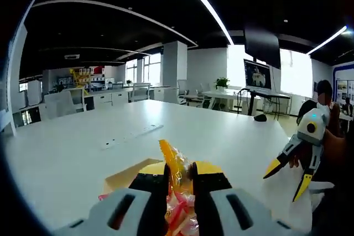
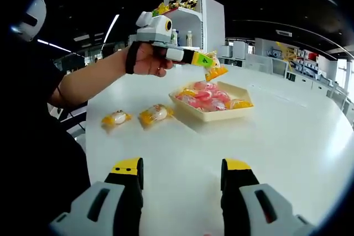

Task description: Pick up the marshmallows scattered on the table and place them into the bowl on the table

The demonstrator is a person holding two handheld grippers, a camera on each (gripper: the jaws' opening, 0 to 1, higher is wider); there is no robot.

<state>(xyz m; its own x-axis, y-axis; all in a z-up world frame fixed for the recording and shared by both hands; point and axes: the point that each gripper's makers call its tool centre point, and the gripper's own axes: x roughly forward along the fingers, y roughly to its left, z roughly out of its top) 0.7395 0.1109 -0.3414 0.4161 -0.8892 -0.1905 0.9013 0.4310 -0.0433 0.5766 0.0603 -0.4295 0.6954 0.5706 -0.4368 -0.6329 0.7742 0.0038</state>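
Note:
My left gripper (image 1: 180,178) is shut on a yellow-wrapped marshmallow (image 1: 172,161), held just above the square beige bowl (image 1: 123,178). In the right gripper view that left gripper (image 2: 204,59) is held by a hand, and its marshmallow (image 2: 215,72) dangles over the bowl (image 2: 221,116), which holds several pink and yellow wrapped marshmallows (image 2: 204,98). Two more yellow marshmallows (image 2: 116,118) (image 2: 155,114) lie on the table left of the bowl. My right gripper (image 2: 182,169) is open over bare table with nothing between its jaws. It also appears open at the right (image 1: 287,178).
The white table (image 2: 287,153) stretches wide around the bowl. A white power strip (image 1: 133,135) and a small dark object (image 1: 260,117) lie farther off. A white shelf unit (image 2: 191,4) stands behind the bowl. The person's arm (image 2: 88,78) reaches in from the left.

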